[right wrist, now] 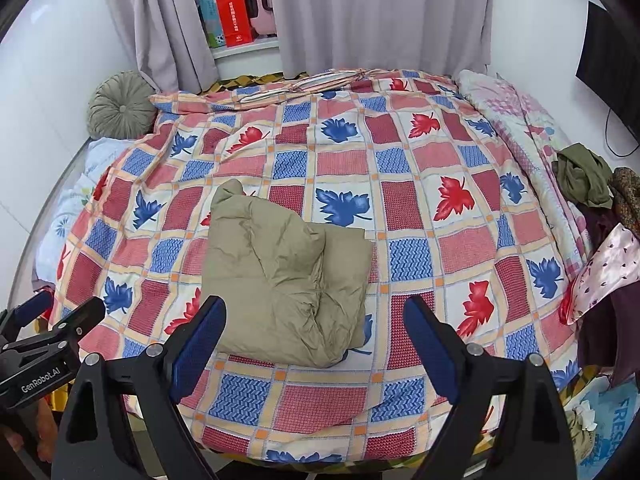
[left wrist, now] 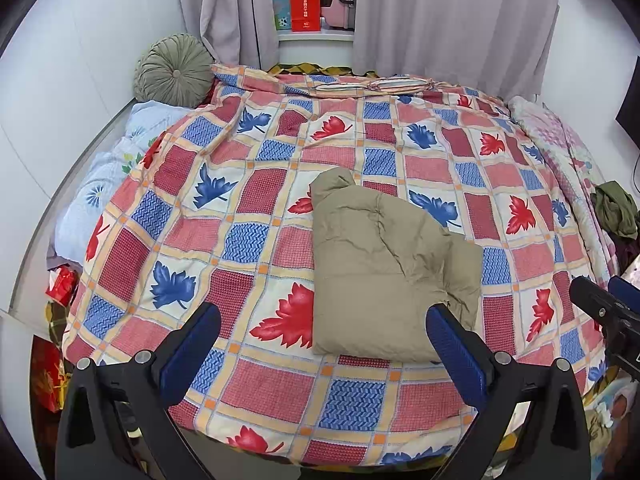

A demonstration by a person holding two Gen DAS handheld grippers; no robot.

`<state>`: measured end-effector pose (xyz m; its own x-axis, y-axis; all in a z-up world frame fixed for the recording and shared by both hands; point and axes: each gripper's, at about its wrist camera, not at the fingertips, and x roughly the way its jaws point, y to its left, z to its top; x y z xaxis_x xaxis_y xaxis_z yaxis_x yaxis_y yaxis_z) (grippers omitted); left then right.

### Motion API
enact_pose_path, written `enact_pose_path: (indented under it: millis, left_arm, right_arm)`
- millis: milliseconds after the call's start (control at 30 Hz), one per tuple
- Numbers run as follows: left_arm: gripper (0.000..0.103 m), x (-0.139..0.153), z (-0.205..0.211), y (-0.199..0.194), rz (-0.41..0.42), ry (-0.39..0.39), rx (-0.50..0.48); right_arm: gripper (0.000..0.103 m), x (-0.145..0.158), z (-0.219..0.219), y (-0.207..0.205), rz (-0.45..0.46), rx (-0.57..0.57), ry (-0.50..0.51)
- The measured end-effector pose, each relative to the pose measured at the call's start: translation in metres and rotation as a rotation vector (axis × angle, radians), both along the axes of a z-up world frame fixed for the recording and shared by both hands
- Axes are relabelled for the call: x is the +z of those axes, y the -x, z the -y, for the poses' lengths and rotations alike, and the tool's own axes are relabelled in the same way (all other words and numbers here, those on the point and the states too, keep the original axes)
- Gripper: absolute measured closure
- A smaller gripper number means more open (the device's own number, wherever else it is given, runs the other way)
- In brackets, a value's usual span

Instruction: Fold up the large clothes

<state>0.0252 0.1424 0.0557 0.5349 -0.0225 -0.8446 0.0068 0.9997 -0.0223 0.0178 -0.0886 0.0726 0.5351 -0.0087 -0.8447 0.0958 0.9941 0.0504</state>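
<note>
A khaki puffer garment (left wrist: 380, 264) lies folded into a compact bundle on the leaf-patterned quilt (left wrist: 248, 216) near the bed's front edge; it also shows in the right wrist view (right wrist: 284, 276). My left gripper (left wrist: 324, 316) hovers open above the quilt, its right blue pad just in front of the bundle's near corner, nothing between the pads. My right gripper (right wrist: 316, 312) is also open, hanging over the bundle's near edge without touching it. Each gripper appears at the edge of the other's view.
A round green cushion (left wrist: 174, 70) and a pale blue pillow (left wrist: 104, 176) lie at the left by the wall. A pile of other clothes (right wrist: 592, 184) sits at the bed's right edge. Grey curtains (right wrist: 380, 12) and a shelf with boxes stand behind.
</note>
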Motion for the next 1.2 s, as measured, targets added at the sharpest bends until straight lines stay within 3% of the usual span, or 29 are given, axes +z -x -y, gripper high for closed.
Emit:
enact_pose_path:
  millis: [1200]
  left_arm:
    - [0.000,0.0009,0.0009,-0.0015,-0.002,-0.003,0.001]
  right_arm:
    - [0.011,-0.0003,0.0010,-0.0023,-0.002,0.004,-0.001]
